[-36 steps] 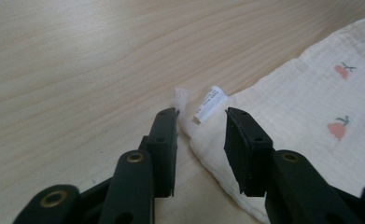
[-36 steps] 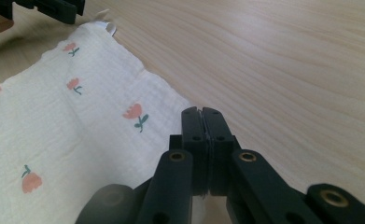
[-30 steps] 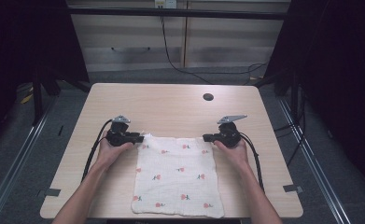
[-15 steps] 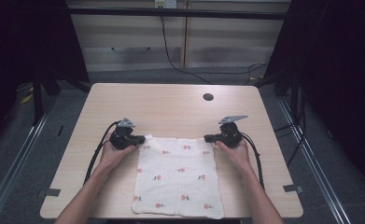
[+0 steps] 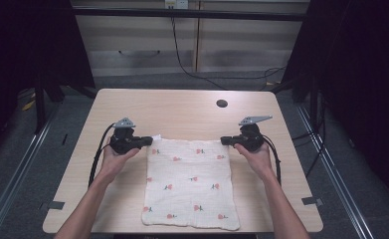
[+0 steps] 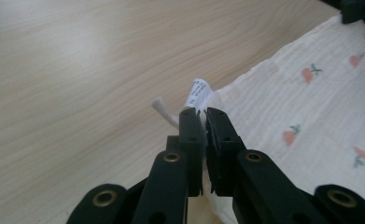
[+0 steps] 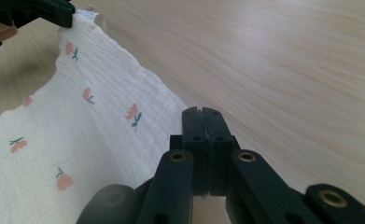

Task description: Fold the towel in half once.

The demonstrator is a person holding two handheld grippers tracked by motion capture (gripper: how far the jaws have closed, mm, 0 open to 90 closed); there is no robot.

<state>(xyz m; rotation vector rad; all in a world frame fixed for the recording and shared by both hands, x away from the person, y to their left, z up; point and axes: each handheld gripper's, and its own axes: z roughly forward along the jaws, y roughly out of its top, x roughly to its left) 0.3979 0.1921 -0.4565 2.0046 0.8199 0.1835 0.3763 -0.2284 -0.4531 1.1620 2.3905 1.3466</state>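
Note:
A white cloth [image 5: 189,184] printed with small red flowers lies on the wooden table [image 5: 182,107], and its far edge is raised a little. My left gripper [image 5: 149,141] is shut on the far left corner, its jaws having just closed there. In the left gripper view the jaws [image 6: 203,114] pinch the fabric beside a white tag [image 6: 199,91] and a cord loop [image 6: 164,109]. My right gripper [image 5: 224,141] is shut on the far right corner, where its jaws [image 7: 202,112] squeeze the cloth's edge [image 7: 77,130]. The left gripper [image 7: 54,14] also appears across the cloth.
A dark round hole [image 5: 222,103] sits in the table top beyond the right gripper. Black cables trail from both grippers toward the person's forearms. Bare wood surrounds the cloth on the far side and both sides; the near hem reaches the front edge.
The left gripper's jaws closed on the cloth's corner. Both grippers have risen slightly, lifting the far edge of the cloth off the table.

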